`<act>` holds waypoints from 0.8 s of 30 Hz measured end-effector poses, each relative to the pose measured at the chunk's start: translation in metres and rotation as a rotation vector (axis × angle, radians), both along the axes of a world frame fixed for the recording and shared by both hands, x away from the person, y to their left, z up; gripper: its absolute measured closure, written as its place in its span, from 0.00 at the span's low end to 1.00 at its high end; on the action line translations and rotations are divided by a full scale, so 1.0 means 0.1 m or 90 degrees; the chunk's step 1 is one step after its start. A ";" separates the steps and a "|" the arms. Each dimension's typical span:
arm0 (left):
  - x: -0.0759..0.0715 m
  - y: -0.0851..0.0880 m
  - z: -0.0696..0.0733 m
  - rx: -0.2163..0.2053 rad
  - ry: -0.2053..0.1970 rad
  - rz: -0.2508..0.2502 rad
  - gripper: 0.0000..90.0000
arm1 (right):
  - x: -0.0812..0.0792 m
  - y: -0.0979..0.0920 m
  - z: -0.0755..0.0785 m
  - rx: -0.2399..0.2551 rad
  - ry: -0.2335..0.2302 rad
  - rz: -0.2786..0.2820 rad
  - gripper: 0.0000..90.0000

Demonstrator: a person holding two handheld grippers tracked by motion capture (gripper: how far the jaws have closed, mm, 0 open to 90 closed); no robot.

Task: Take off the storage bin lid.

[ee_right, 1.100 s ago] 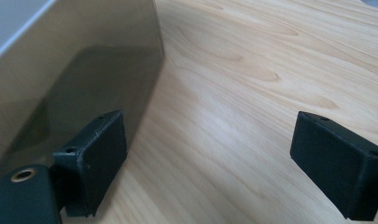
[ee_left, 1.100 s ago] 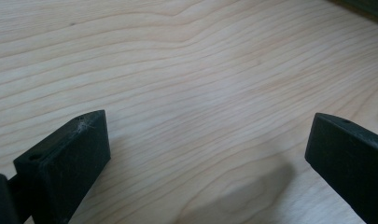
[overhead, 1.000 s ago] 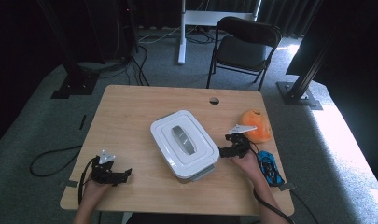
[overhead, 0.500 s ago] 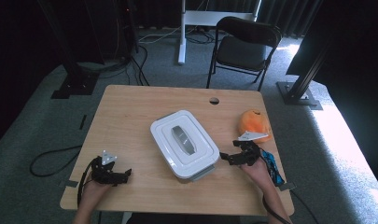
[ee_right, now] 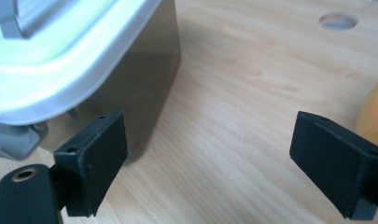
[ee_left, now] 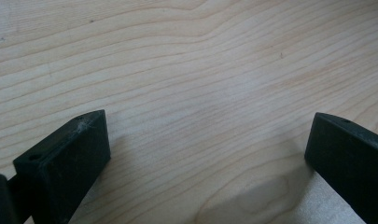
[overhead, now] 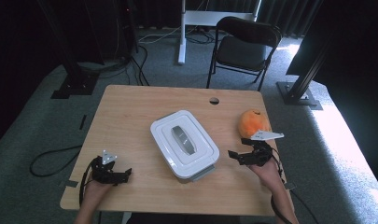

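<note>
Wooden surface point(overhead: 130, 121) on grey carpet, a black chair point(overhead: 245, 46) at 12 o'clock.
A lidded white box point(overhead: 184, 143) sat mid-surface, an orange point(overhead: 253, 123) at its 3 o'clock. The right gripper point(overhead: 236, 155), jaws apart, lay just beside the box; the left gripper point(overhead: 122, 175), jaws apart, rested at 7 o'clock.

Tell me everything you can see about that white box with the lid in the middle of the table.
The white box is a rectangular, plastic-looking container with rounded corners. It sits flat, turned at an angle, mid-table. Its lid is on, with a grey handle set in a recessed top and a grey latch at the near end. The walls look darker beneath the lid's rim. Only the table touches it; the right tongs are close beside it, open.
</note>
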State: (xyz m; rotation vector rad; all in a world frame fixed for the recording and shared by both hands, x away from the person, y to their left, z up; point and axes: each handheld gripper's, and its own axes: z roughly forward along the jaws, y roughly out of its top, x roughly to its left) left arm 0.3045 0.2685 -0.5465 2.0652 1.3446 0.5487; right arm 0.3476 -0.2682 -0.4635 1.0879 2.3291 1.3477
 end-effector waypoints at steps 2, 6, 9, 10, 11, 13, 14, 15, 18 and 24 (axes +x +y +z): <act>0.00 0.00 0.00 0.001 0.000 0.000 0.00 | 0.00 -0.01 0.06 0.000 -0.005 -0.003 0.12; 0.00 0.00 0.00 0.001 0.001 0.000 0.00 | 0.00 0.01 0.16 0.005 -0.013 -0.004 0.12; 0.00 0.00 0.00 0.000 -0.001 0.000 0.00 | 0.01 0.03 0.22 0.016 -0.020 -0.002 0.12; 0.00 0.00 0.00 0.000 0.000 0.000 0.00 | 0.01 0.04 0.25 0.021 -0.021 -0.002 0.12; 0.00 0.00 0.00 0.000 0.000 0.000 0.00 | 0.00 0.04 0.27 0.024 -0.026 -0.002 0.12; 0.00 0.00 0.00 0.000 0.000 0.000 0.00 | -0.01 0.07 0.33 0.030 -0.034 -0.001 0.12; 0.00 0.00 0.00 -0.001 -0.001 0.001 0.00 | -0.01 0.08 0.36 0.030 -0.038 -0.002 0.12; 0.00 0.00 0.00 -0.001 -0.001 0.001 0.00 | -0.03 0.09 0.39 0.035 -0.045 -0.001 0.12; 0.00 0.00 0.00 -0.001 -0.001 0.001 0.01 | -0.06 0.13 0.49 0.045 -0.055 0.004 0.12; 0.00 0.00 0.00 0.000 -0.001 0.000 0.01 | -0.09 0.23 0.62 0.036 -0.073 0.014 0.12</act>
